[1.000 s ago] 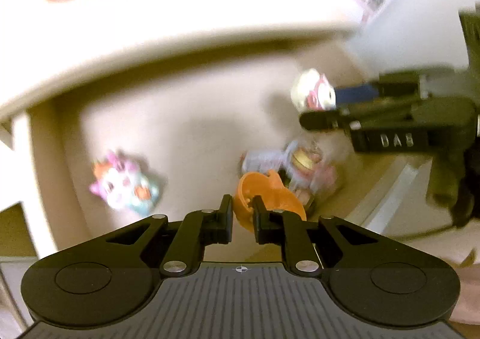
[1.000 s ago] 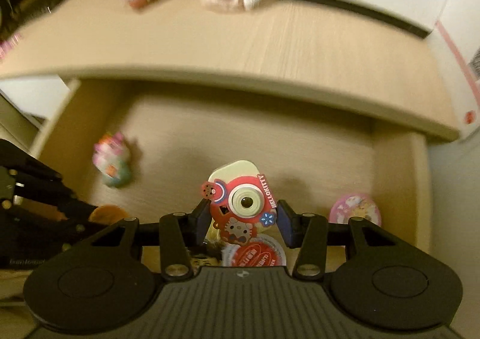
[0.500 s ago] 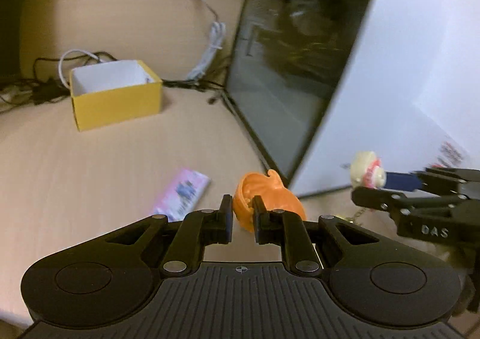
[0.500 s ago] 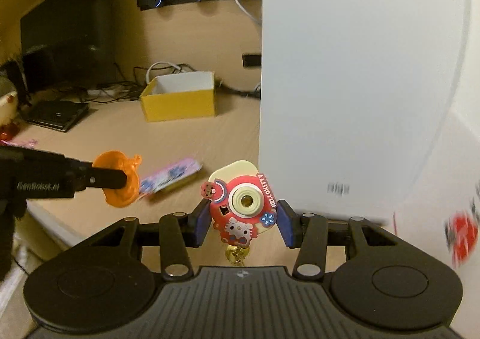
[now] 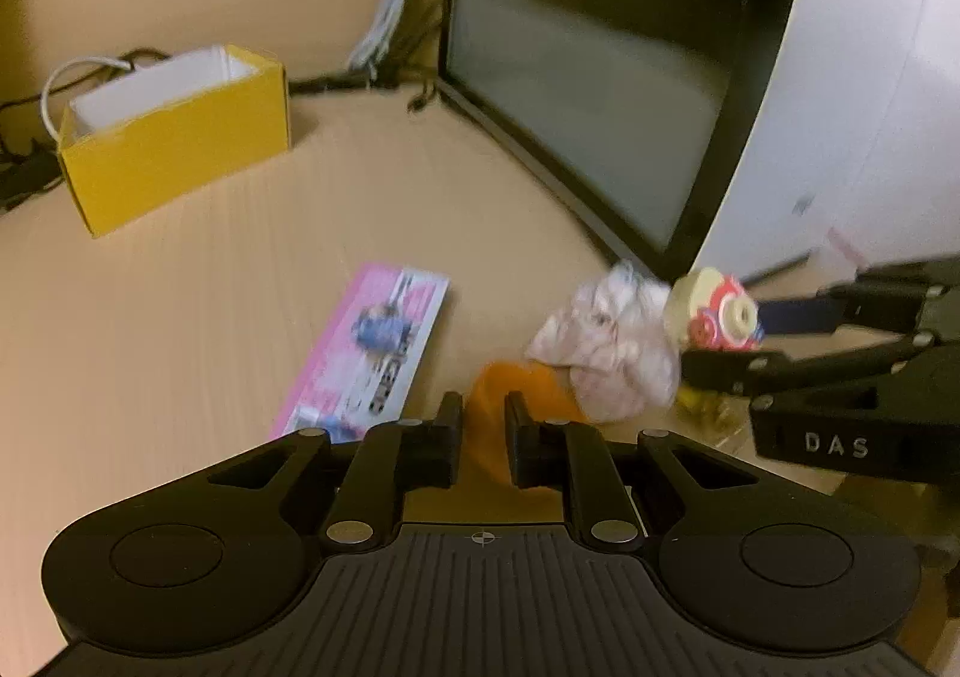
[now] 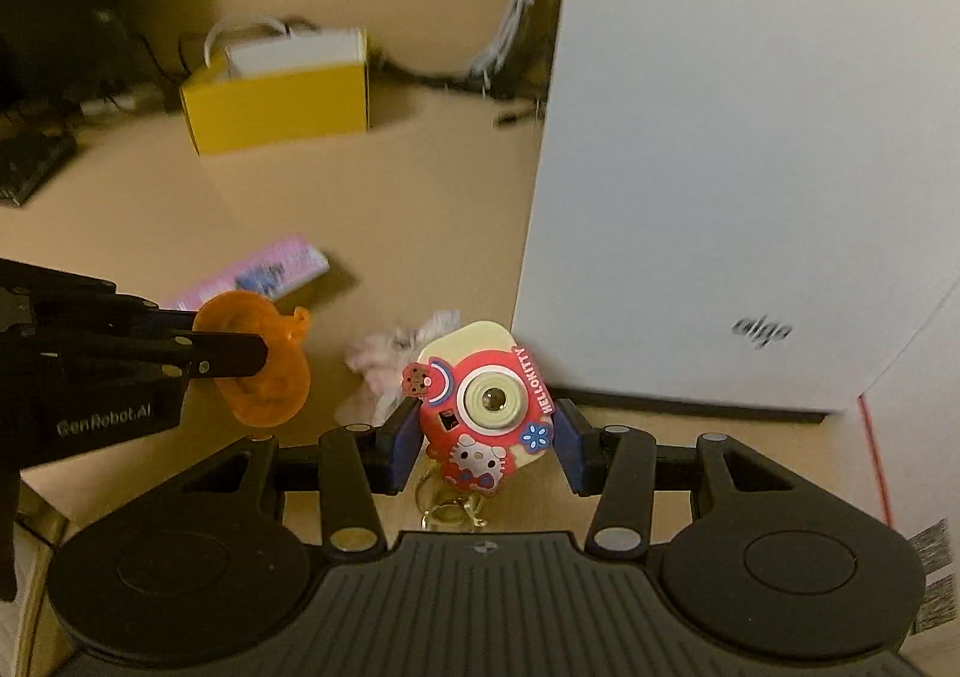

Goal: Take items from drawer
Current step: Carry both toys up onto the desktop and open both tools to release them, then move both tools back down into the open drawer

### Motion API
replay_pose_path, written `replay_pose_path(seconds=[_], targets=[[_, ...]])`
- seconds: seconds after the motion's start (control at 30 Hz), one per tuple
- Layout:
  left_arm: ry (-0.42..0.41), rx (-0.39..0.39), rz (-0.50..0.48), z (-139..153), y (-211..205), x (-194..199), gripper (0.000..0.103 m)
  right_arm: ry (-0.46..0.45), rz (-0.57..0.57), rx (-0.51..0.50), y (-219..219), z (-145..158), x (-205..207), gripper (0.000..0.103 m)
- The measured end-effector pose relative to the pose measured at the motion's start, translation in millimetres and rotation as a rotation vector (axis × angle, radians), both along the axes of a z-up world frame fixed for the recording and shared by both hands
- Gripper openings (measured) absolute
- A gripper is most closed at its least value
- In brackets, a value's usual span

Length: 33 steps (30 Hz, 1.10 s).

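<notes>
In the left wrist view my left gripper [image 5: 483, 425] is shut on an orange plastic toy [image 5: 531, 386], low over the wooden desk [image 5: 180, 317]. Seen from the right wrist, that toy [image 6: 264, 377] is pinched at the tips of the left gripper [image 6: 240, 356]. My right gripper [image 6: 486, 437] is shut on a red and cream Hello Kitty camera toy [image 6: 489, 401], tilted, with a gold keyring [image 6: 447, 503] dangling under it. From the left the camera toy [image 5: 717, 314] hangs beside a crumpled pink-white wrapper [image 5: 606, 353]. The drawer is out of view.
A pink flat packet [image 5: 372, 347] lies on the desk left of the wrapper [image 6: 390, 371]. A yellow open box [image 5: 174, 131] stands at the back left. A white computer case [image 6: 750, 167] with a dark glass side [image 5: 600, 77] blocks the right. Cables hang behind.
Both grippers have risen out of the drawer with their toys and now hover low over the desk top near the wrapper and the pink packet. The camera toy has tilted.
</notes>
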<state>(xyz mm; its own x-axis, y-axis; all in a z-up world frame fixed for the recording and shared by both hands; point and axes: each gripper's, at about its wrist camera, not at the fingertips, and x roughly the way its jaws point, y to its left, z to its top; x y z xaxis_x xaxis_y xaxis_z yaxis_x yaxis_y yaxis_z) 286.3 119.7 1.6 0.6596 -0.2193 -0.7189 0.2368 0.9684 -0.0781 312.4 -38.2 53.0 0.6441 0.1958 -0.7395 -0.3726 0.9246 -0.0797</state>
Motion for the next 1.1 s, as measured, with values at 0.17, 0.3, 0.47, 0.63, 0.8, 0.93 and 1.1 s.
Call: replay_pose_path(seconds=[0.17,0.3,0.47,0.63,0.8,0.93,1.1], targets=[[0.013,-0.010,-0.027,-10,5,6,0.021,0.016,-0.009,-0.035,12,-20,1,0.046],[0.015,-0.032,-0.016,-9,13,6,0.021,0.019,-0.018,-0.039,16,-28,4,0.046],[-0.013,-0.073,0.014,9,23,-5,0.020,-0.007,-0.028,-0.030,9,-17,-6,0.055],[-0.050,-0.081,0.040,31,25,-27,0.020,-0.052,-0.041,0.015,-11,2,-27,0.076],[-0.045,-0.096,0.037,39,15,-59,0.020,-0.122,-0.042,0.031,-35,12,-58,0.093],[-0.011,-0.084,0.028,35,3,-87,0.020,-0.169,-0.059,0.073,-57,12,-85,0.102],[0.065,-0.076,0.029,23,-10,-113,0.020,-0.069,0.038,0.077,-68,5,-101,0.103]])
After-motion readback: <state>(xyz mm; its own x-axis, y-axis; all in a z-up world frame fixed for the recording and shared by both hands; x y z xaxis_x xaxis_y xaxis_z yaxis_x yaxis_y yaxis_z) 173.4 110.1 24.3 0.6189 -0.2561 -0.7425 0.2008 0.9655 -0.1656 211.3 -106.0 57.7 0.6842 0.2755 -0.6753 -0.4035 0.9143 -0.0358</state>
